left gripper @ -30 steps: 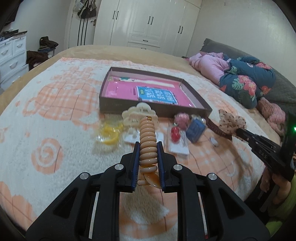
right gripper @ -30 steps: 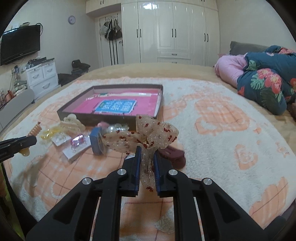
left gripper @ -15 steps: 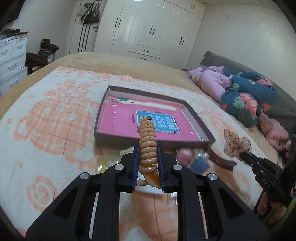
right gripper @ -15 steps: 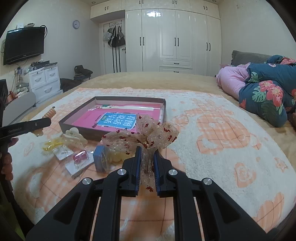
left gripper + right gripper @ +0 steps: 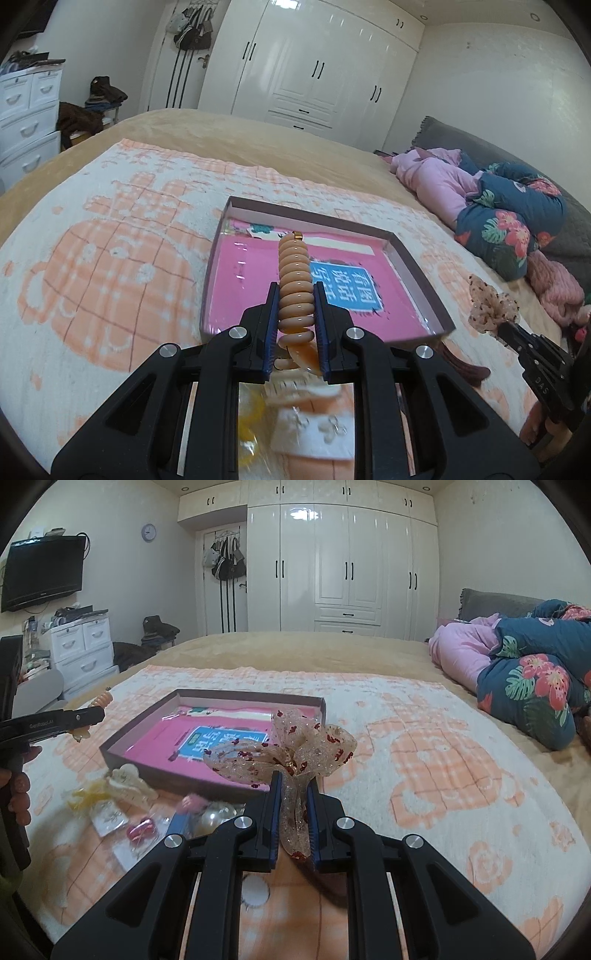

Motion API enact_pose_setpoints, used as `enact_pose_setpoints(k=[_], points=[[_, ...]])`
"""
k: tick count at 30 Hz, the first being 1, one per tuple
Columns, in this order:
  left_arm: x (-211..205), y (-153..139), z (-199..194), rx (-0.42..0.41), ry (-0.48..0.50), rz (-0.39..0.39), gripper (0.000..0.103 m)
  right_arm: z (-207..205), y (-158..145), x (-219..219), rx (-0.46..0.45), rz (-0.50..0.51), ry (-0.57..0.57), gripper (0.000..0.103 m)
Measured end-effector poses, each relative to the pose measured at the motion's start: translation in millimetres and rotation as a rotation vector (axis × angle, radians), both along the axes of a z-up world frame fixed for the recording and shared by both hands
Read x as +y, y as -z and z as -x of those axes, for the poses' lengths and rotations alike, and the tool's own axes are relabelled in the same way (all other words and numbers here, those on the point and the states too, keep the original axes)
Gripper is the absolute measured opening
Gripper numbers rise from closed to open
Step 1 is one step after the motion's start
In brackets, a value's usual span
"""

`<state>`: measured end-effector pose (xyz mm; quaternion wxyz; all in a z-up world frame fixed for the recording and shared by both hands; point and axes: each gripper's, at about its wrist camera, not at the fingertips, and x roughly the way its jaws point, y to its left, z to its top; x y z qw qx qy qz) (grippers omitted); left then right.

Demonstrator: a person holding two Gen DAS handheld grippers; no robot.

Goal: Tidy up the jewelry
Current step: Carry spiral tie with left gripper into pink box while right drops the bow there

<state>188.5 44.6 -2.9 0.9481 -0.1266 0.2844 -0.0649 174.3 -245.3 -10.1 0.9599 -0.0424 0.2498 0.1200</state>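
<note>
Left gripper (image 5: 295, 325) clamped on peach spiral hair tie (image 5: 294, 273), long axis pointing forward over the near wall of the shallow box (image 5: 413, 258). Right gripper (image 5: 292, 812) pinching sheer bow (image 5: 284, 755) by its tails, loops up, just short of the box's near wall. Box dead ahead of both, pink book inside. Left load looks nearer the drop. 2 held; clips and packets loose on blanket (image 5: 424, 760).
</note>
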Motion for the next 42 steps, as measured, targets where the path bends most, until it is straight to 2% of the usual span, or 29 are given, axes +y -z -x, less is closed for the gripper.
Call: enact_pose_setpoints(k=[17, 26, 38, 40, 42], points=[[11, 25, -49, 0.065, 0.019, 0.034, 0.011, -69, 6, 34, 0.066, -0.002, 0.007, 0.012], [13, 35, -58, 0.082, 0.032, 0.045, 0.011, -86, 22, 56, 0.119, 0.016, -0.005, 0.012], [14, 36, -56, 0.085, 0.038, 0.059, 0.011, -95, 33, 64, 0.165, 0.001, 0.014, 0.015], [15, 34, -54, 0.077, 0.035, 0.060, 0.014, -95, 34, 63, 0.167, -0.003, 0.020, 0.020], [15, 29, -50, 0.064, 0.031, 0.053, 0.023, -95, 34, 62, 0.164, -0.003, 0.024, 0.024]])
